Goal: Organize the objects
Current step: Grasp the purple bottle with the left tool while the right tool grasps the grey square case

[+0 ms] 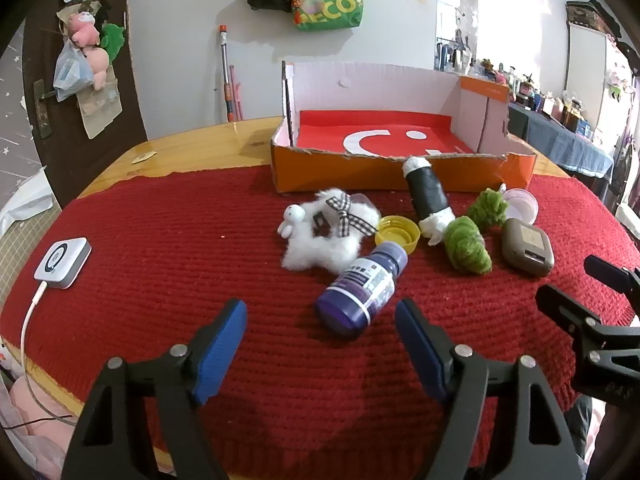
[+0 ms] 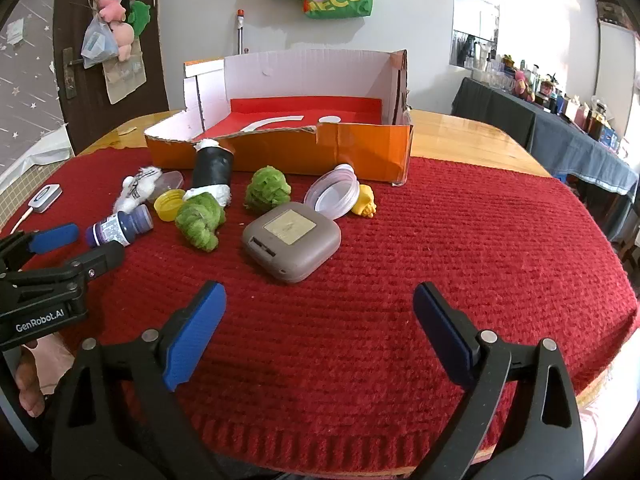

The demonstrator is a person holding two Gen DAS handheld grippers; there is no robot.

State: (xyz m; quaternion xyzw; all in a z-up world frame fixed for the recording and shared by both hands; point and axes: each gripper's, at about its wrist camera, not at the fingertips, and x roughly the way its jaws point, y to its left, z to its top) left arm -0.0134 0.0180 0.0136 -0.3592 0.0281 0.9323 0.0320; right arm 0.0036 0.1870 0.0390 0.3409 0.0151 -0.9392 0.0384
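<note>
Purple bottle (image 1: 362,289) lies touching fluffy white toy (image 1: 328,232).

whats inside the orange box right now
The orange box holds only a red sheet with white markings on its floor; none of the objects are in it. The front wall hides the nearest strip of the floor, so that part cannot be checked.

on the red mat (image 2: 440,240): two green fuzzy lumps (image 2: 200,224), one purple bottle (image 1: 362,288), one yellow cap (image 1: 398,234), one grey case (image 2: 291,242), one black roll (image 1: 428,200), one white plush (image 1: 332,232), one clear lid (image 2: 332,196), one yellow figure (image 2: 365,201), one orange box (image 1: 400,148).
</note>
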